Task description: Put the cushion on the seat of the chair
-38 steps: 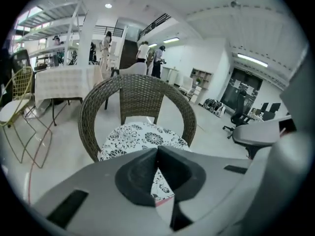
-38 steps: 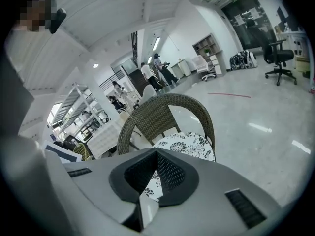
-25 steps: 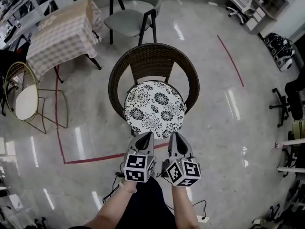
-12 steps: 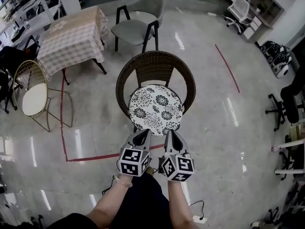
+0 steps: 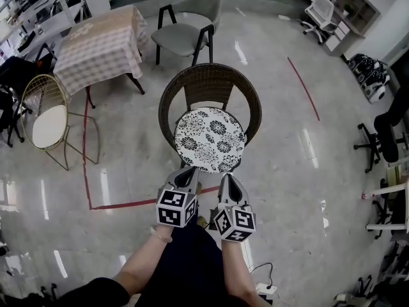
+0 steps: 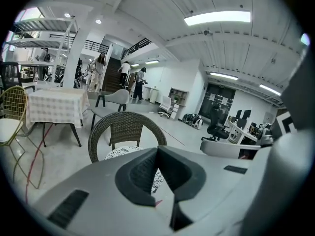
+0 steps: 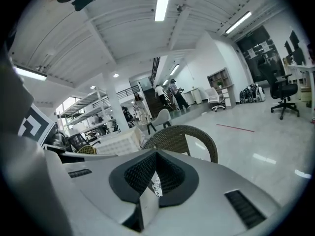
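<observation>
A round white cushion with black flower print [image 5: 209, 138] lies flat on the seat of the brown wicker chair [image 5: 209, 75]. Both grippers hover in front of the chair, short of the cushion's near edge and apart from it. My left gripper [image 5: 190, 172] is shut with nothing in it, and my right gripper [image 5: 227, 178] beside it is shut and empty too. In the left gripper view the closed left gripper [image 6: 157, 150] points at the chair [image 6: 125, 124] and the cushion [image 6: 116, 153]. The right gripper view shows the right gripper [image 7: 156, 154] closed, the chair's back [image 7: 183, 132] beyond.
A table with a checked cloth [image 5: 96, 43] and a grey chair [image 5: 185, 31] stand behind the wicker chair. A gold wire chair [image 5: 45, 120] is at the left. Red tape [image 5: 140, 203] marks the glossy floor. Office chairs [image 5: 383, 133] stand at the right. People stand far off.
Both grippers have drawn back from the cushion's near edge toward the person and risen, staying shut. The cushion stays on the seat.
</observation>
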Demonstrator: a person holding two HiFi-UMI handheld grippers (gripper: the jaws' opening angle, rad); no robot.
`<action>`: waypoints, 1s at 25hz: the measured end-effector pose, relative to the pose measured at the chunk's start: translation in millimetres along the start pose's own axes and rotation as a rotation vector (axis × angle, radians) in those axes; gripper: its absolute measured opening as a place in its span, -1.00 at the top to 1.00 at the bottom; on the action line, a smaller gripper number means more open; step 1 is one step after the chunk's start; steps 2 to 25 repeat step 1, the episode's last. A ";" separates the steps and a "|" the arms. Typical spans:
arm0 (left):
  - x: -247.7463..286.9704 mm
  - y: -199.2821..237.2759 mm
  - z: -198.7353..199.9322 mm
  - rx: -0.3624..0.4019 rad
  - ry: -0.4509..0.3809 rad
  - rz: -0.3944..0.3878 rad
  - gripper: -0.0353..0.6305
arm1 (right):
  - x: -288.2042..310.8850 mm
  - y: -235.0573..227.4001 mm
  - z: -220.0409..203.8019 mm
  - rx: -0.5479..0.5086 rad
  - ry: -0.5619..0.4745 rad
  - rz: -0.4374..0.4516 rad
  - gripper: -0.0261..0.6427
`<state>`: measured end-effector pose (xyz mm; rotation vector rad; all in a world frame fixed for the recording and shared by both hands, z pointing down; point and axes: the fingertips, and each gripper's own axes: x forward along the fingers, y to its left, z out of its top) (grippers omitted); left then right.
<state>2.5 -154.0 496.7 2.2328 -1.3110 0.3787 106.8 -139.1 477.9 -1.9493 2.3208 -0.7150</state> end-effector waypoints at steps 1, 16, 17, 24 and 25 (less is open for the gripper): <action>-2.4 1.1 -1.3 0.002 0.003 0.003 0.83 | -1.1 0.2 -1.6 0.007 0.004 0.001 0.92; -2.4 1.1 -1.3 0.002 0.003 0.003 0.83 | -1.1 0.2 -1.6 0.007 0.004 0.001 0.92; -2.4 1.1 -1.3 0.002 0.003 0.003 0.83 | -1.1 0.2 -1.6 0.007 0.004 0.001 0.92; -2.4 1.1 -1.3 0.002 0.003 0.003 0.83 | -1.1 0.2 -1.6 0.007 0.004 0.001 0.92; -2.4 1.1 -1.3 0.002 0.003 0.003 0.83 | -1.1 0.2 -1.6 0.007 0.004 0.001 0.92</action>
